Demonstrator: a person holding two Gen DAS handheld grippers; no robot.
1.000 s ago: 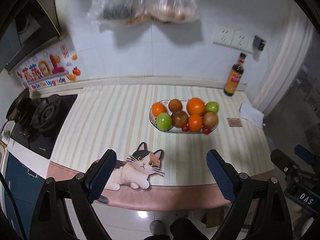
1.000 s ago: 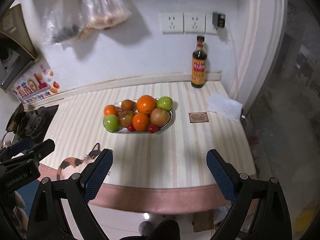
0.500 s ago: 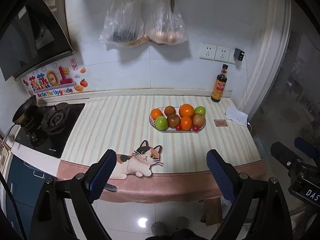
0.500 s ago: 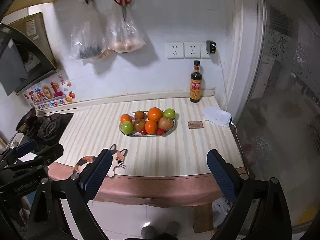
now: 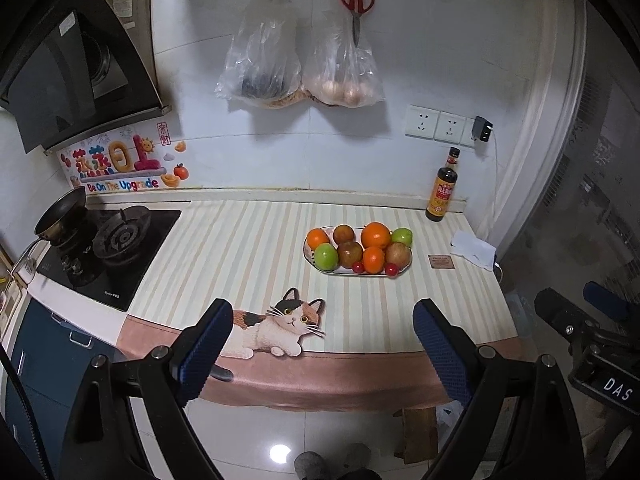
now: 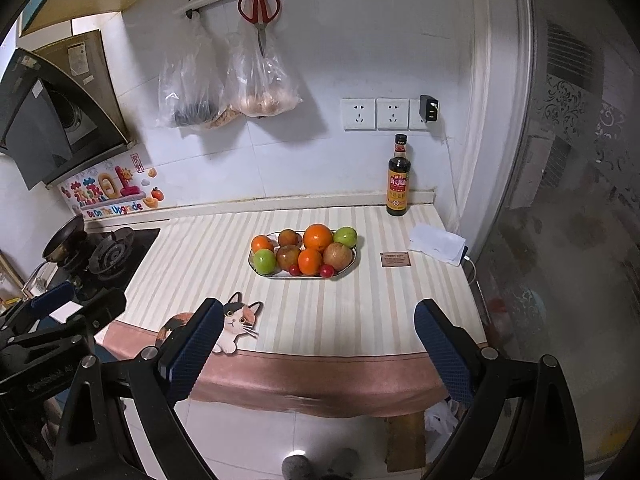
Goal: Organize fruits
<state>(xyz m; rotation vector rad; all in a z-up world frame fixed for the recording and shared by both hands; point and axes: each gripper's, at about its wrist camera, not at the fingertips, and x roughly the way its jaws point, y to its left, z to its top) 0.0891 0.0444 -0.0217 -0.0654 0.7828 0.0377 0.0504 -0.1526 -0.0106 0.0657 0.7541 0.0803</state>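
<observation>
Your left gripper (image 5: 322,338) and right gripper (image 6: 318,338), each with blue textured pads, hover off the near edge of the striped cream counter cloth (image 5: 248,248). Both sets of fingers stand wide apart and hold nothing. The fruit sits well ahead of you, heaped together in a shallow oval white dish (image 6: 256,267) at the counter's middle: oranges, green apples, brownish-red apples and small red tomatoes. The task looks finished, which likely explains why you stand clear. A dark sauce bottle (image 6: 398,178) is parked upright against the back wall, probably to keep the working area free.
</observation>
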